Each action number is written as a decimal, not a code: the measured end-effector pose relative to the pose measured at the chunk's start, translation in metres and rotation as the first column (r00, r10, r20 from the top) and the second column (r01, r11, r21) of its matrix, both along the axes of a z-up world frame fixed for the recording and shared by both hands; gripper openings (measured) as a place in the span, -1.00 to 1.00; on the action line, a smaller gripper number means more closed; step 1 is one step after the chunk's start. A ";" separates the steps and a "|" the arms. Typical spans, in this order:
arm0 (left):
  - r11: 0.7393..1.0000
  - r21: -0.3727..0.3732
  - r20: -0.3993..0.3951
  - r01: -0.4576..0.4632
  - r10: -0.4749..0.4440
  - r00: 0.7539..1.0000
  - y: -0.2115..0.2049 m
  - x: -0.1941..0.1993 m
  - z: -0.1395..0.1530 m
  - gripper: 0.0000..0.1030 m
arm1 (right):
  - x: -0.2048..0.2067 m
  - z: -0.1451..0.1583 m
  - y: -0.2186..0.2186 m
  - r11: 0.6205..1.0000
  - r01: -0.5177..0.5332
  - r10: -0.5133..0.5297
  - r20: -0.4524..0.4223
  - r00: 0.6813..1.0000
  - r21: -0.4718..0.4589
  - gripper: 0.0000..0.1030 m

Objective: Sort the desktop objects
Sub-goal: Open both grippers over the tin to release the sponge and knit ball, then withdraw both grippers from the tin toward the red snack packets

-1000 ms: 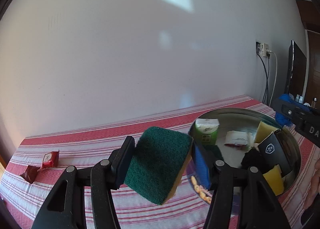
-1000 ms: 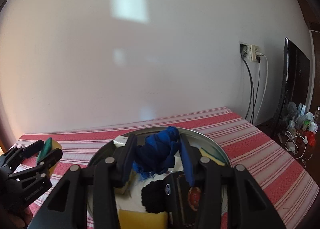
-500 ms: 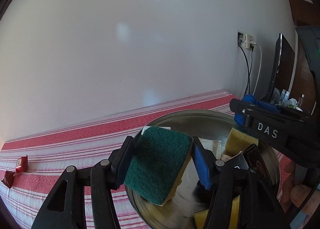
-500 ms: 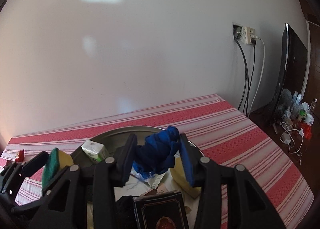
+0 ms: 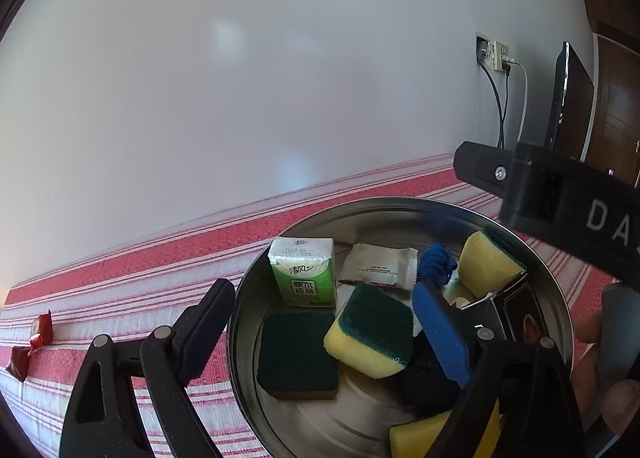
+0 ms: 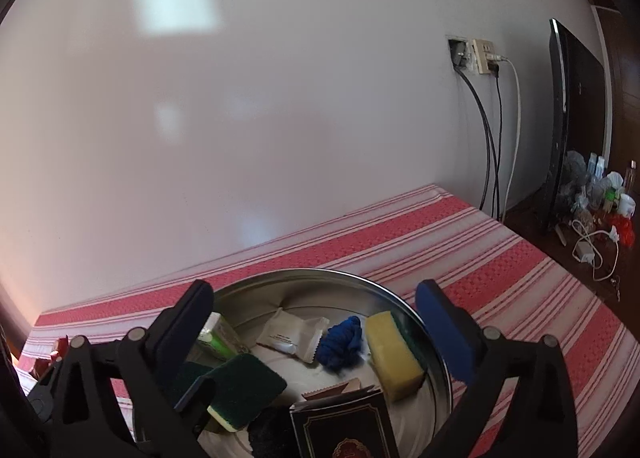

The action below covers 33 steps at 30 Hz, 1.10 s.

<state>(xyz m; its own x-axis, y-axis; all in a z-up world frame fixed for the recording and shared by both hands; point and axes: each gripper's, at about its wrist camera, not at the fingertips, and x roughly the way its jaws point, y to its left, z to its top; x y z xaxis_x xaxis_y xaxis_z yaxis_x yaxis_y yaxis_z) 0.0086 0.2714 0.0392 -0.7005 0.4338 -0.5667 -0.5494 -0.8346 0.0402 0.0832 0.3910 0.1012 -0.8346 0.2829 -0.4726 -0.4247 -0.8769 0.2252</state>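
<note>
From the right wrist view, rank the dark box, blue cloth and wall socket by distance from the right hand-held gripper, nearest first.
1. Dark box: between the fingers of the right hand-held gripper, at the near edge of the metal bowl.
2. Blue cloth: mid-bowl, beside the yellow sponge.
3. Wall socket: high on the far wall, right.

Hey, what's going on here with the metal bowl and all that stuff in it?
A person with a handheld gripper in each hand is sorting items into a metal bowl on a red striped cloth. Both the left gripper and right gripper are open and empty above it. A green and yellow sponge and a blue cloth wad lie in the bowl with a tissue pack. Red wrappers remain on the cloth.
</note>
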 end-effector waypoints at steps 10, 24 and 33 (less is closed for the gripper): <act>0.999 0.020 -0.001 -0.036 0.036 0.999 -0.031 0.009 -0.002 0.79 | 0.011 -0.002 -0.005 0.992 0.083 -0.077 0.071 0.995 -0.096 0.99; 0.972 0.059 -0.118 -0.229 0.234 0.965 -0.138 -0.003 -0.001 0.79 | 0.040 0.013 -0.128 0.982 0.029 0.026 -0.292 0.956 0.184 1.00; 0.932 0.007 -0.177 -0.363 0.359 0.916 -0.210 -0.025 -0.015 0.79 | 0.000 -0.009 -0.197 0.971 -0.107 0.165 -0.276 0.947 0.215 1.00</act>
<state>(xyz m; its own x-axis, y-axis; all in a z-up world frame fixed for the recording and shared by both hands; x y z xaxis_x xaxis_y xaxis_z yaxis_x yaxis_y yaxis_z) -0.0161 0.0609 0.0247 -0.8946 0.1198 -0.4305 -0.1934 -0.9723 0.1312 0.0829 0.1942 0.0925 -0.9638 0.2190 -0.1520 -0.2403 -0.9606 0.1396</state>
